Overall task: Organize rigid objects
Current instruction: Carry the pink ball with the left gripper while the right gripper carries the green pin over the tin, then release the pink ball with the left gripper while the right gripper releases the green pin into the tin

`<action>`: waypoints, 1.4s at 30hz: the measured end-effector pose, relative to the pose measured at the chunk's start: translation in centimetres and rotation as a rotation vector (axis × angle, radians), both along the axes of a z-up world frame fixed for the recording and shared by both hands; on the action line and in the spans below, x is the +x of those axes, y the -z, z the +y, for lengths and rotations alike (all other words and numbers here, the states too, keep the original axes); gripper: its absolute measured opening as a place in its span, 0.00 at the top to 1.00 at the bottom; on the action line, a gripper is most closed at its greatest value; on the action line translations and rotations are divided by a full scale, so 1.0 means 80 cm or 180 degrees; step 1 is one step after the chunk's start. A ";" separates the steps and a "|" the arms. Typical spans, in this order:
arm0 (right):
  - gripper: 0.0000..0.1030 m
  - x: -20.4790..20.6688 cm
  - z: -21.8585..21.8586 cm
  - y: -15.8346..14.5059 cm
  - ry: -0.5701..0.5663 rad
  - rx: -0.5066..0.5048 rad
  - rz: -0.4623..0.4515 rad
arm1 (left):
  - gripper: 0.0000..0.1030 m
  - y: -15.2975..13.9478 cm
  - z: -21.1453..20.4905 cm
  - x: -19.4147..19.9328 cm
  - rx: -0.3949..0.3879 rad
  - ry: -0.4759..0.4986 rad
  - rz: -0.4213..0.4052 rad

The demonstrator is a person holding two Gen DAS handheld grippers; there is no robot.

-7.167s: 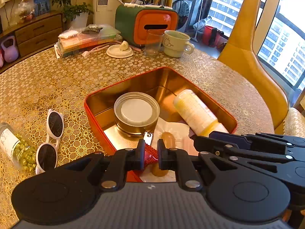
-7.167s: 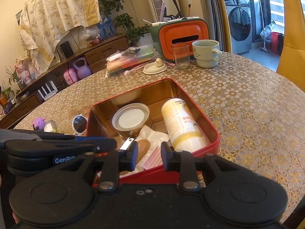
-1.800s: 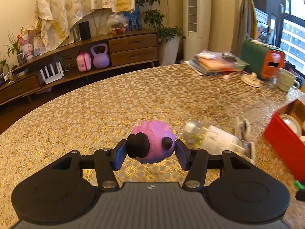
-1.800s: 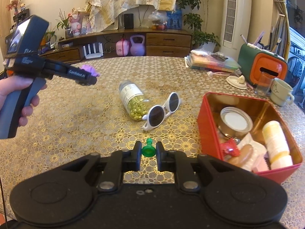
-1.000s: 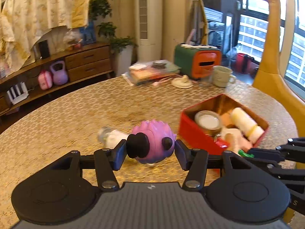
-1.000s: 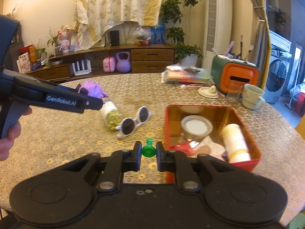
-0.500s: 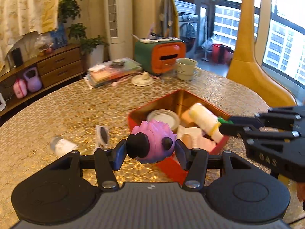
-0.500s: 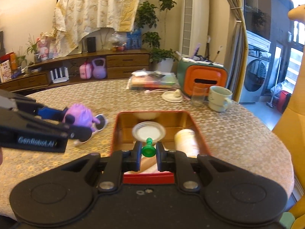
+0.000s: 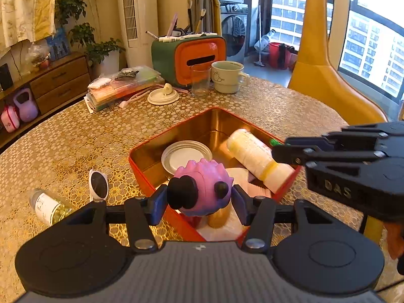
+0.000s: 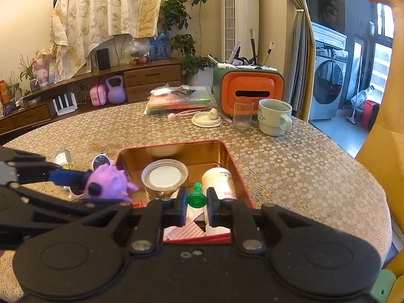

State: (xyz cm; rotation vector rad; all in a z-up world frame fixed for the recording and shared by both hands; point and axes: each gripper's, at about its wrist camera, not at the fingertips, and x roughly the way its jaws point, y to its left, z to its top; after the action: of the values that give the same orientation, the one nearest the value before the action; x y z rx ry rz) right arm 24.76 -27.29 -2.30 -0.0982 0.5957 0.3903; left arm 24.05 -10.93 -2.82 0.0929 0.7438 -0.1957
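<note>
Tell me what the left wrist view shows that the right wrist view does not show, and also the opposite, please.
Only the left wrist view: the black nose on the front of the purple spiky toy between the left gripper fingers, and the city windows.

Only the right wrist view: the green peg seen whole, pinched in the right gripper, and the draped cloth.

Both: the red tin holding a round lidded can and a pale bottle, the sunglasses, the orange box.

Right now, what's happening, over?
Left gripper holds purple spiky toy. Right gripper holds green peg. Both above red tin. Nothing blocking.
</note>
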 end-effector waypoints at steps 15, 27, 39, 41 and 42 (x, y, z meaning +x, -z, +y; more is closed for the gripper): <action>0.86 0.024 0.023 0.032 -0.0160 -0.0139 0.0165 | 0.47 0.019 -0.005 0.082 0.0104 -0.0103 0.0034; 0.83 0.033 0.035 0.055 -0.0189 -0.0292 0.0268 | 0.47 0.049 -0.006 0.104 -0.0008 -0.0029 0.0224; 0.72 0.025 0.027 0.052 -0.0124 -0.0198 0.0303 | 0.47 0.045 0.002 0.093 -0.0155 -0.0023 0.0279; 0.68 0.023 0.025 0.049 -0.0109 -0.0178 0.0297 | 0.47 0.042 0.004 0.089 -0.0185 -0.0022 0.0270; 0.67 0.022 0.024 0.048 -0.0100 -0.0166 0.0297 | 0.46 0.040 0.003 0.087 -0.0185 -0.0016 0.0264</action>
State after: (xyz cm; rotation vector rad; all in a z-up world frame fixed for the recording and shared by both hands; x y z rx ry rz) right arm 26.52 -25.35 -6.17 -0.1400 0.6972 0.4114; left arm 30.98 -10.65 -6.02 0.0278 0.8204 -0.2171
